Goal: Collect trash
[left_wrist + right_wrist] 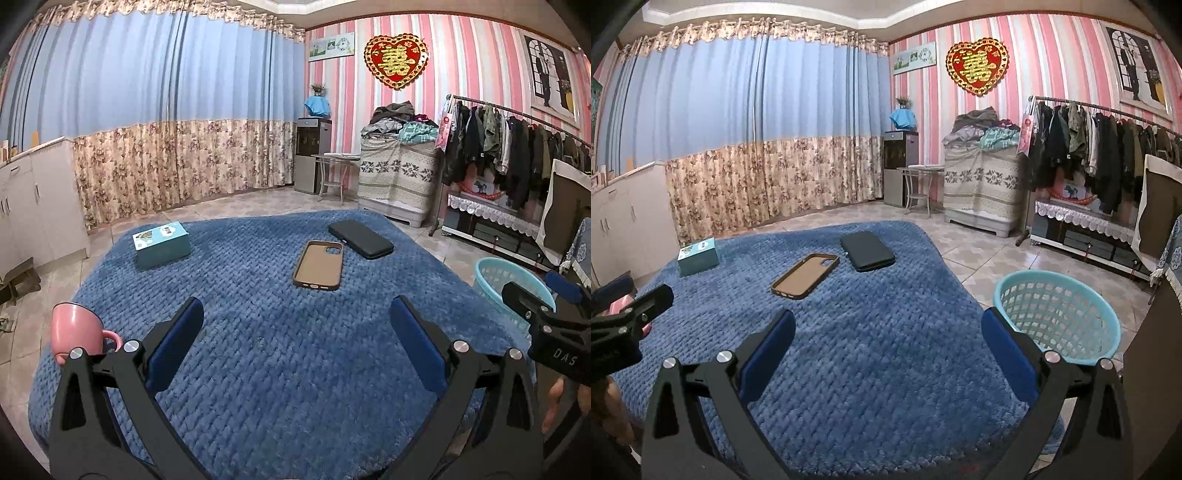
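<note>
Right now both my grippers are wide apart and hold nothing: the left gripper [295, 347] and the right gripper [888, 350] hover over the near edge of the fuzzy blue blanket [280, 369]. No crumpled trash shows, so I think the things to collect are the brown phone case [319, 264], lying open side up near the middle, the flat black pouch [361, 239] just beyond it, and the teal cardboard box [161, 245] at the far left corner. A pink mug [75, 330] sits at the left edge. The light blue plastic basket [1058, 314] waits on the floor off the right edge. I should come down straight over the case, pinch its long sides, then lift slowly.
</note>
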Motion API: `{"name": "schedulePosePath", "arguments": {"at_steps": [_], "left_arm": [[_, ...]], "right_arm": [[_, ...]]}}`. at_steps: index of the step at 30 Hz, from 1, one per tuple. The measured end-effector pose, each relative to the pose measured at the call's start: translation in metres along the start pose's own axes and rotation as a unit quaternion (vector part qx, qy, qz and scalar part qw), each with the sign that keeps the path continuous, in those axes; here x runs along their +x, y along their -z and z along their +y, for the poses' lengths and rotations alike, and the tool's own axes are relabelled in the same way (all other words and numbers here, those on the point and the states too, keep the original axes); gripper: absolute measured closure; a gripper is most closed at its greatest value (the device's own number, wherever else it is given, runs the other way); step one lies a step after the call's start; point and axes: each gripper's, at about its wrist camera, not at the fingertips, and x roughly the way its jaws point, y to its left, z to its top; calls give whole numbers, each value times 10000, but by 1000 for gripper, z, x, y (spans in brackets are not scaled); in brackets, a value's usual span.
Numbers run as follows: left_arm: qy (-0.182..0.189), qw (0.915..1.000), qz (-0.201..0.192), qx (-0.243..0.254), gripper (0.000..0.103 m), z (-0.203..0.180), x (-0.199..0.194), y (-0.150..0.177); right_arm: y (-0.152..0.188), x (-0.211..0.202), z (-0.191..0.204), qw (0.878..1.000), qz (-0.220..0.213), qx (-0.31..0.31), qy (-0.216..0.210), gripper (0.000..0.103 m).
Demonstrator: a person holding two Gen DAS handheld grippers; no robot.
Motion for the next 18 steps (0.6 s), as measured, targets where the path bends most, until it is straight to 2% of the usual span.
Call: {"name": "schedulePosePath", "arguments": {"at_steps": [18], "left_arm": [[32, 9999, -109, -18, 5, 0, -8, -5]], "right_arm": [[-4, -6, 2, 9998, -159, -67, -16, 5]]}}
